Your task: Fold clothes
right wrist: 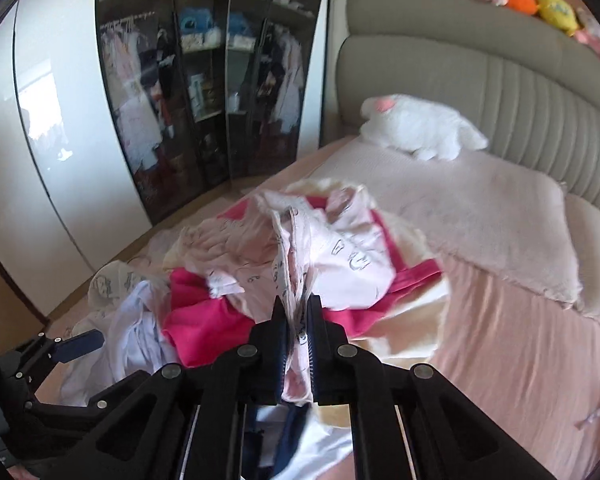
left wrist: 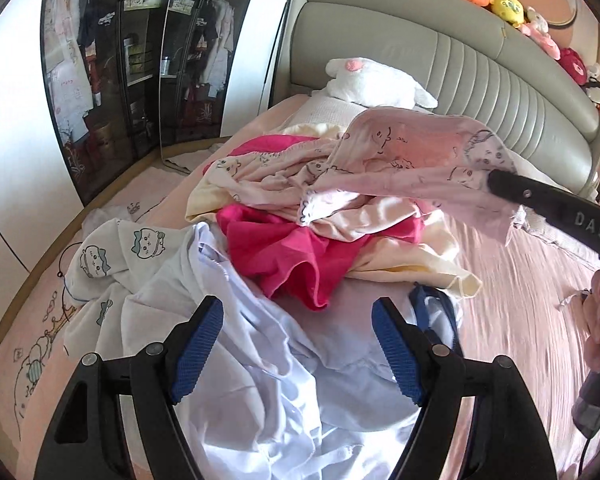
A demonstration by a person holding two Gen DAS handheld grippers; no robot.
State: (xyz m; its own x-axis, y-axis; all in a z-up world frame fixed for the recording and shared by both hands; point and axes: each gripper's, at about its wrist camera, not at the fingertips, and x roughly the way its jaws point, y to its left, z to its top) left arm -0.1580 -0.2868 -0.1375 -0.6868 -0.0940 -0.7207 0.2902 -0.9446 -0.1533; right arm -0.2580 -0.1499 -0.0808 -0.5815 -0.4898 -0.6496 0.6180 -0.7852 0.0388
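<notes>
Pink printed garment [left wrist: 412,160] is lifted off the heap of clothes [left wrist: 284,256] on the bed [left wrist: 520,320], pinched at its edge by the right gripper [right wrist: 298,320], jaws clenched on the cloth. Picking-out step, I'd say; next it needs a second corner caught. Left gripper [left wrist: 298,344] hangs released above the white shirt [left wrist: 260,380], angled down.

My left gripper [left wrist: 298,340] is matte black, its two fingers faced with ribbed blue pads [left wrist: 198,350] and pinned by round silver screws. My right gripper [right wrist: 296,320] shares the black frame and silver screws, with dark ridged pads; white letters "DAS" mark its side, and what looks like a thin cable trails below my right hand [left wrist: 598,320] on the handle.
</notes>
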